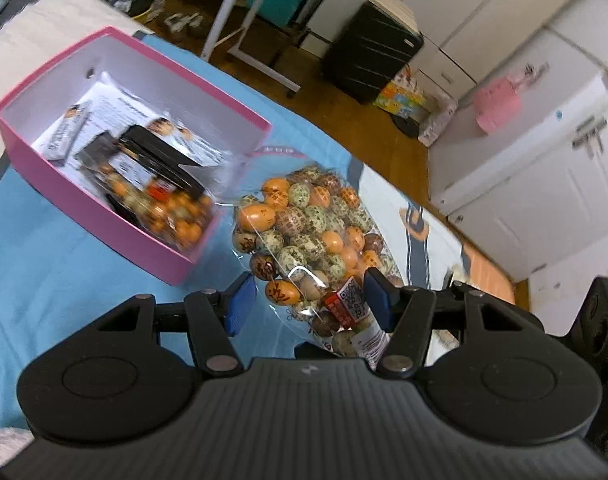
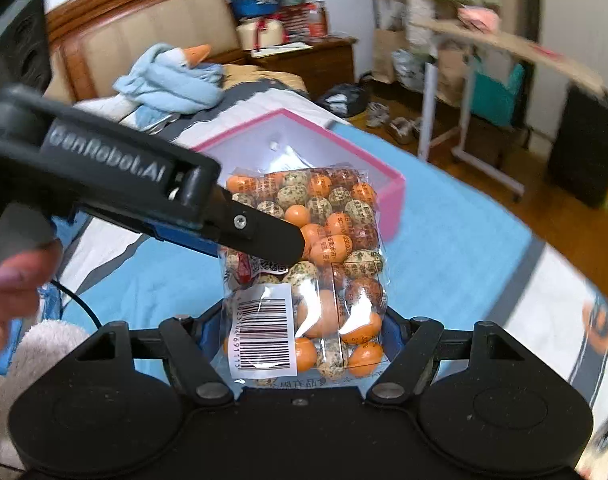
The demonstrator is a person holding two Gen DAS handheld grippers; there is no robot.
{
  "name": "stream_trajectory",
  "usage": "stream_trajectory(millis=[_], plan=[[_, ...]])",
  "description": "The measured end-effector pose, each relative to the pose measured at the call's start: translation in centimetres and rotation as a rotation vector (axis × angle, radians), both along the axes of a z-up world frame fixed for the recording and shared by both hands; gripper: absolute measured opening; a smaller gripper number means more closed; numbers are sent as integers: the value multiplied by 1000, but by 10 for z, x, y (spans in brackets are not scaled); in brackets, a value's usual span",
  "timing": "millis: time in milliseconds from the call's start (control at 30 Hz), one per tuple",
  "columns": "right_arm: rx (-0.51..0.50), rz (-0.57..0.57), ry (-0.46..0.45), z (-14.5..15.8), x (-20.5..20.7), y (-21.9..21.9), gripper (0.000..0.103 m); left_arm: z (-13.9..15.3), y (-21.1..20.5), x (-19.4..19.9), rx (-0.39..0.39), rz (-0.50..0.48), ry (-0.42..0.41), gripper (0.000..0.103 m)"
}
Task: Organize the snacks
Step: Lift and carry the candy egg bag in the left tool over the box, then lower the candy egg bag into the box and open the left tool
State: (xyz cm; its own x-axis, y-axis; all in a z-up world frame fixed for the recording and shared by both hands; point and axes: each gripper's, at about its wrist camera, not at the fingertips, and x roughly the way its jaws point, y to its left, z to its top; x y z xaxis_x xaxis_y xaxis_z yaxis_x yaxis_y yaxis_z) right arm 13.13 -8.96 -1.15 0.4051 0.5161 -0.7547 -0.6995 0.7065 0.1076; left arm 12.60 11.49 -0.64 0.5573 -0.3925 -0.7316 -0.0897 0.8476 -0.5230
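**Second bag of coated nuts on its way to the pink box**

A clear plastic bag of orange, speckled and brown coated nuts (image 2: 308,264) hangs in the air between both tools, above the blue bedsheet (image 1: 63,264). The right claw (image 2: 299,344) is clenched on the barcode end of the bag, its blue pads pressed against both sides. The left claw (image 1: 308,300) straddles the other end, near the red label; its jaws stand apart, with the bag filling the gap between them, and I cannot tell whether the pads press the plastic or only flank it.

The open pink cardboard box with a white interior (image 1: 83,196) sits at about ten o'clock from the bag in the left wrist view, and directly behind it, at twelve o'clock, in the right wrist view. Inside it already lie a similar packet of coated nuts (image 1: 171,208) and at least one white printed packet (image 1: 115,116).

So the job looks partly done: some snacks are boxed, and this bag is still outside, near the box's near corner. What seems left is to carry it over the rim and let it go inside. No other loose snacks show on the bed, though much of it is out of view.
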Motion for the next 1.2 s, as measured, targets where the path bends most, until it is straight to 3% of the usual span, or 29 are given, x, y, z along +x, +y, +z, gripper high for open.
stream_trajectory(millis=[233, 333, 467, 700, 933, 1033, 1133, 1200], plan=[[2, 108, -23, 10, 39, 51, 78, 14, 56, 27, 31, 50, -6, 58], [3, 146, -32, -1, 53, 68, 78, 4, 74, 41, 49, 87, 15, 58], [47, 169, 31, -22, 81, 93, 78, -13, 90, 62, 100, 134, 41, 59], [54, 196, 27, -51, 105, 132, 78, -34, 116, 93, 173, 228, 85, 59], [-73, 346, -60, -73, 111, 171, 78, -60, 117, 113, 283, 246, 129, 64], [-86, 332, -42, -80, 120, 180, 79, -69, 123, 122, 280, 272, 136, 63], [-128, 372, -24, -84, 124, 183, 84, -74, 127, 122, 260, 277, 141, 63], [-152, 368, -67, -82, 117, 179, 92, -72, 126, 117, 278, 279, 128, 63]])
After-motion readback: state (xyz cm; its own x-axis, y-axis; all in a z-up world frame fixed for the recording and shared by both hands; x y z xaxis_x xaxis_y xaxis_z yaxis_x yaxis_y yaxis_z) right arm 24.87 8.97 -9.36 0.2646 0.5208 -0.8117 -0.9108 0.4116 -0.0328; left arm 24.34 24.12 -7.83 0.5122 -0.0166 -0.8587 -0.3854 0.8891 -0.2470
